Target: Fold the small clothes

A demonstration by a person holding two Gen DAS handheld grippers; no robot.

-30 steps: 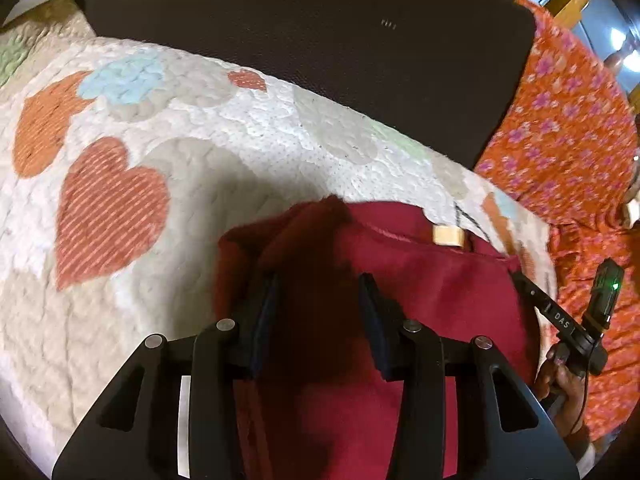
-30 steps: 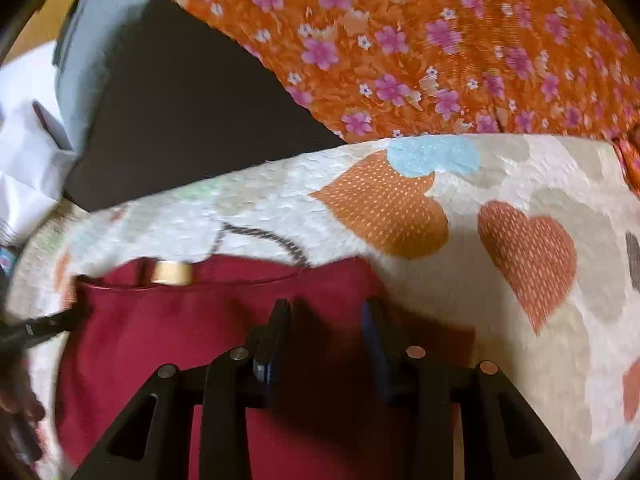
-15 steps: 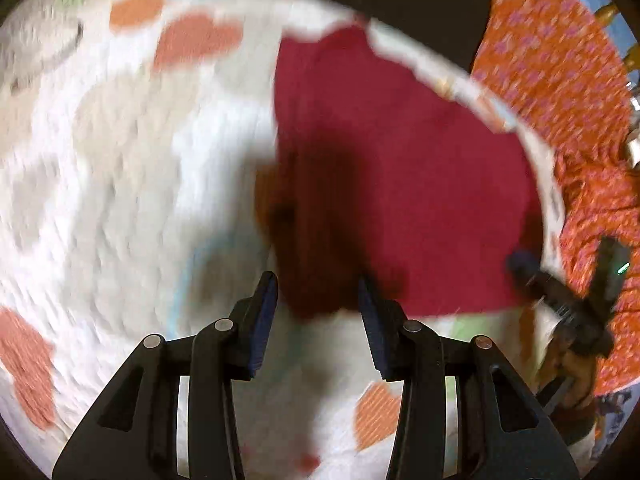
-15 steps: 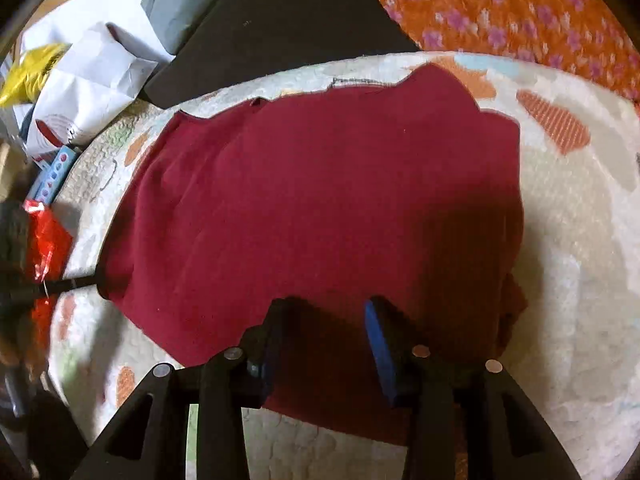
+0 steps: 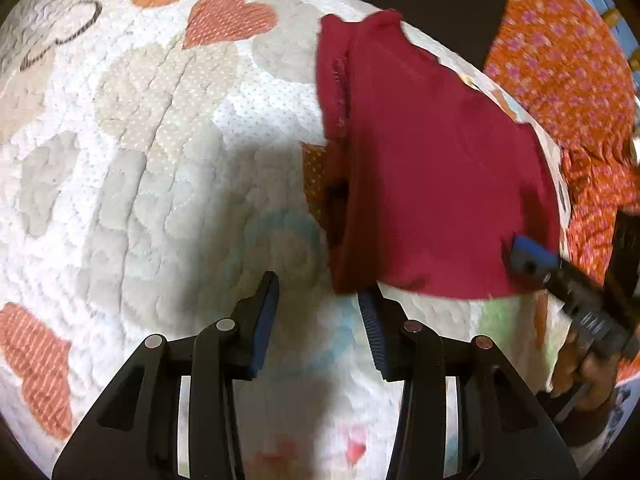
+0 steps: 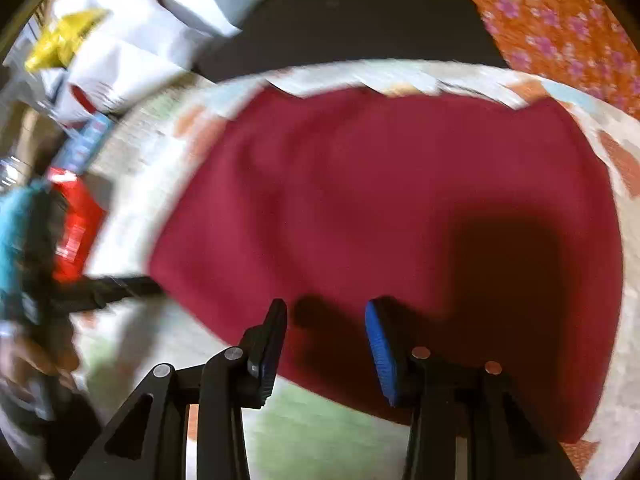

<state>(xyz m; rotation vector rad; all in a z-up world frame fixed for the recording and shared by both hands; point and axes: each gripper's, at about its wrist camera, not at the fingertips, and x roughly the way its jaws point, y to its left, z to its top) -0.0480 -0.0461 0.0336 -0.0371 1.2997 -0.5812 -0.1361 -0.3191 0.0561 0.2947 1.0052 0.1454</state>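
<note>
A dark red garment (image 5: pixel 436 168) lies spread on a white quilt with heart patches (image 5: pixel 152 152); in the right wrist view the garment (image 6: pixel 384 208) fills the middle. My left gripper (image 5: pixel 318 292) is open and empty, just off the garment's near left corner. My right gripper (image 6: pixel 326 316) is open and empty, over the garment's near edge. The right gripper also shows in the left wrist view (image 5: pixel 532 258) at the garment's right corner. The left gripper shows blurred in the right wrist view (image 6: pixel 116 286) at the garment's left edge.
An orange floral cloth (image 5: pixel 568 80) lies beyond the quilt on the right. A dark cushion (image 6: pixel 340 20) sits behind the quilt. White bags, a yellow packet (image 6: pixel 60 40) and a red packet (image 6: pixel 76 224) lie at the left in the right wrist view.
Both grippers pulled back from over the garment to its near edge. Their jaws stay open. The garment now lies spread flat in front of them.
</note>
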